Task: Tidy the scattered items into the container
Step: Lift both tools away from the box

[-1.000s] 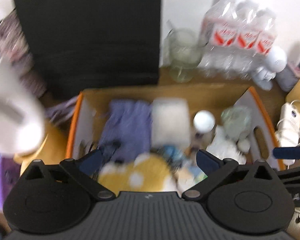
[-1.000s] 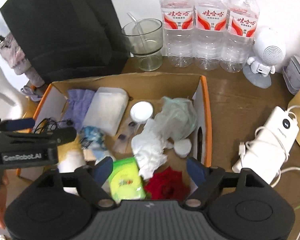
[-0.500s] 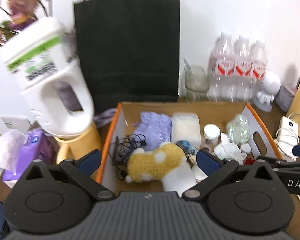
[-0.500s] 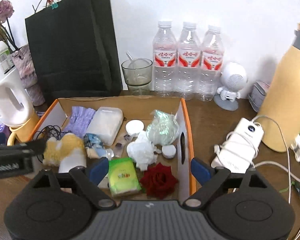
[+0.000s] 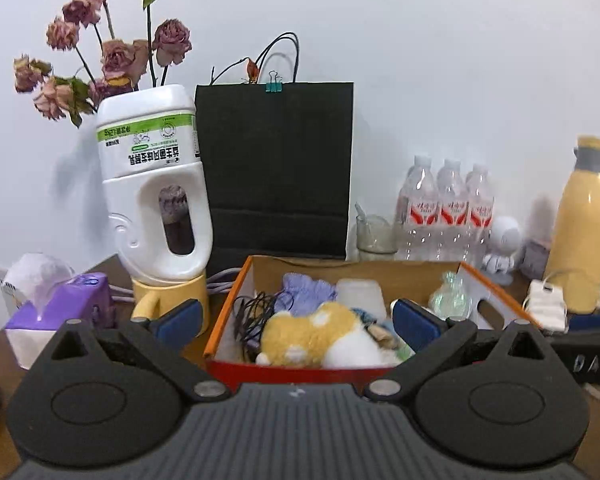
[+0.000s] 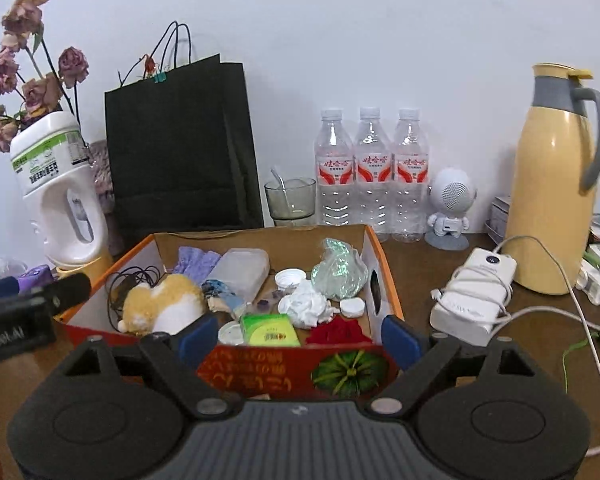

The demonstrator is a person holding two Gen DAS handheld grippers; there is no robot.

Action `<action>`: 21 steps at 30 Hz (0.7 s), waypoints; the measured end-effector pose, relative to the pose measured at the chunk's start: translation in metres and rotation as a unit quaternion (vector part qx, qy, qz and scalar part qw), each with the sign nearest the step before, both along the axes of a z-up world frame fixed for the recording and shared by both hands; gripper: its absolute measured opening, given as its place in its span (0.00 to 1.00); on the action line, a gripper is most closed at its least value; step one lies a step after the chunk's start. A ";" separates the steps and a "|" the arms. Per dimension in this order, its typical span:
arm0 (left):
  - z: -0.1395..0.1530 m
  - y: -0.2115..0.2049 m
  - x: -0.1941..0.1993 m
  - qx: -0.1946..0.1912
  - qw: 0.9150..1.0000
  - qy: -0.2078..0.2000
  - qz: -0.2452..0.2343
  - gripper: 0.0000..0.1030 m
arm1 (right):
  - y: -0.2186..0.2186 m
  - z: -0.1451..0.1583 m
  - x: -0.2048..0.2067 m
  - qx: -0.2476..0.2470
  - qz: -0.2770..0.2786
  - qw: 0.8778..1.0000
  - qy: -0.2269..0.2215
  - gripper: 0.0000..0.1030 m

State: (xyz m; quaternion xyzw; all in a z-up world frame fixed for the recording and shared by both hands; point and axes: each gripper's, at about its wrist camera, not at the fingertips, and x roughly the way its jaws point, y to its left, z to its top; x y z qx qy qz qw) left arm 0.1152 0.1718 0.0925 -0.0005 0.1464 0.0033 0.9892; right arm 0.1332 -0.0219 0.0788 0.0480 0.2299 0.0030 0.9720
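Observation:
An open cardboard box (image 6: 384, 276) with orange edges stands on the brown table; it also shows in the left wrist view (image 5: 228, 312). Inside lie a yellow and white plush toy (image 6: 162, 306), a purple cloth (image 6: 196, 260), a clear plastic tub (image 6: 242, 268), black cables (image 6: 130, 280), crumpled tissue (image 6: 304, 306), a green packet (image 6: 268, 330), a red rose (image 6: 338, 332) and a crinkled clear bag (image 6: 338, 270). My left gripper (image 5: 296, 320) is open and empty, in front of the box. My right gripper (image 6: 300, 338) is open and empty, before the box's front wall.
A black paper bag (image 6: 180, 152), three water bottles (image 6: 370, 172), a glass (image 6: 290, 200) and a small robot figure (image 6: 450, 208) stand behind the box. A yellow thermos (image 6: 552, 184) and white power bank (image 6: 474, 288) with cables lie right. A white jug (image 5: 156, 184) and tissue box (image 5: 56, 312) stand left.
Both grippers have pulled back and levelled out, away from above the box, so the whole table and back wall come into view. Both stay open and empty.

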 end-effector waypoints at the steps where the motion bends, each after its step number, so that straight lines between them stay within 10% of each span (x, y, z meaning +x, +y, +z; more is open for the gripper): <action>1: -0.002 -0.001 -0.006 0.007 1.000 0.000 -0.001 1.00 | 0.001 -0.002 -0.007 0.007 -0.002 1.000 -0.001 0.86; 14: -0.028 0.009 -0.106 -0.032 0.999 0.024 -0.006 1.00 | 0.007 -0.034 -0.118 0.020 0.048 0.999 -0.009 0.94; 21: -0.039 0.010 -0.134 0.014 0.997 0.073 -0.021 1.00 | 0.009 -0.044 -0.149 0.023 0.062 0.998 0.018 0.94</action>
